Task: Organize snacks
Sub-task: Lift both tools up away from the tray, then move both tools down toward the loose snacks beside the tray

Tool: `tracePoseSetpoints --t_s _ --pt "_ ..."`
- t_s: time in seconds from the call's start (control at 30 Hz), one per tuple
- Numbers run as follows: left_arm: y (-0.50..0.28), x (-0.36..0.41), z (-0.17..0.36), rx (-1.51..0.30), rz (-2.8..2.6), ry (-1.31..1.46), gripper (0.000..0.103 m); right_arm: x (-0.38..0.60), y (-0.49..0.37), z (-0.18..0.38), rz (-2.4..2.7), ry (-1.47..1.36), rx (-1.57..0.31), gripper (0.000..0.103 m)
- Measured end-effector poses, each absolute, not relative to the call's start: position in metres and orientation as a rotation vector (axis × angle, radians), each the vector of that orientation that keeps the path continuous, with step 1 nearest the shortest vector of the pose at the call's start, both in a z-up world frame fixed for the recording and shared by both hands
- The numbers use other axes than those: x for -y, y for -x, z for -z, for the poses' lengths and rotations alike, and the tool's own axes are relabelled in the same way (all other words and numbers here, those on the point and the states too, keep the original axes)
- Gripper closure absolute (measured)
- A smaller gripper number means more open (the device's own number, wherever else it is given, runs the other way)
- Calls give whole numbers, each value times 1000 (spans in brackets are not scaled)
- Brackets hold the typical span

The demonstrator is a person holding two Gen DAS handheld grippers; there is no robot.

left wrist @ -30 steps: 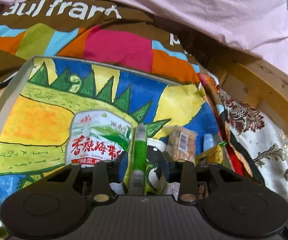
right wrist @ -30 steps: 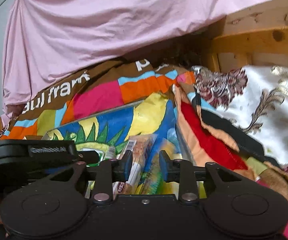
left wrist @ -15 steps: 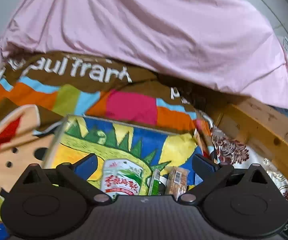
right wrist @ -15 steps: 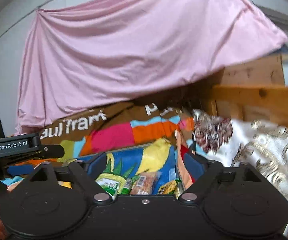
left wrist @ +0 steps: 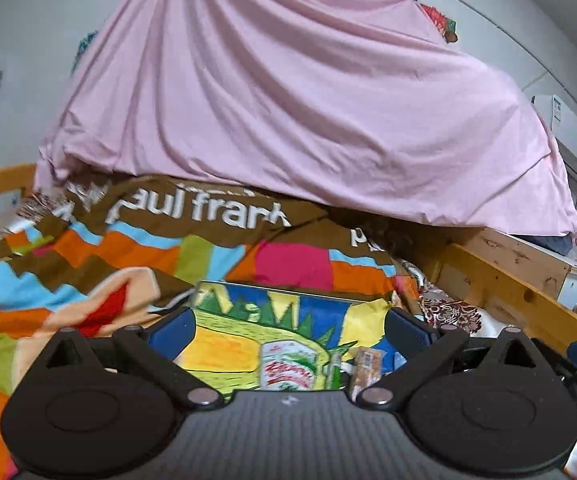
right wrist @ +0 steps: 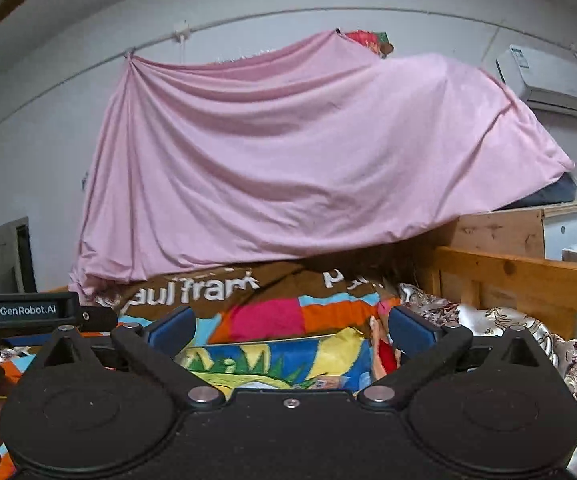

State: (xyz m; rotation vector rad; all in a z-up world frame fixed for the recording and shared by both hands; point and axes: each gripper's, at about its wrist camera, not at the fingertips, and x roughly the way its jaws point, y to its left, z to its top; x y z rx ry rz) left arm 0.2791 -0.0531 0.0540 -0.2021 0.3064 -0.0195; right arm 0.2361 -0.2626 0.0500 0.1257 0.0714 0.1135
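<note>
A tray with a bright dinosaur drawing (left wrist: 228,344) lies on the bed and holds the snacks. In the left wrist view I see a green and white seaweed packet (left wrist: 287,366), a thin green stick pack (left wrist: 333,370) and a brown biscuit pack (left wrist: 364,366) side by side in it. My left gripper (left wrist: 288,330) is open and empty, raised above and behind the tray. My right gripper (right wrist: 290,328) is open and empty too, held high; the tray (right wrist: 272,358) shows between its fingers, the snacks mostly hidden by its body.
A patchwork "paul frank" blanket (left wrist: 192,248) covers the bed behind the tray. A pink sheet (left wrist: 288,120) hangs over the back. A wooden bed rail (left wrist: 500,292) runs at the right, with a floral cloth (right wrist: 488,320) beside it. The left gripper's body (right wrist: 28,312) is at the right view's left edge.
Both grippers opened wide and pulled up and back from the tray. The green stick pack the left gripper held a second ago now lies in the tray.
</note>
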Motion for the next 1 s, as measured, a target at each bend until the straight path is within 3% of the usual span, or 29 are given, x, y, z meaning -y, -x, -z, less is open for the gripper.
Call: tracePoseSetpoints --t_s 0.4,1.0 --pt "-204 13 -55 -314 -33 174 0 227 -161 -43 -127 -64 -49 1" --pt "-159 -29 -3 -444 -52 141 0 187 -137 -3 -140 25 -262 1"
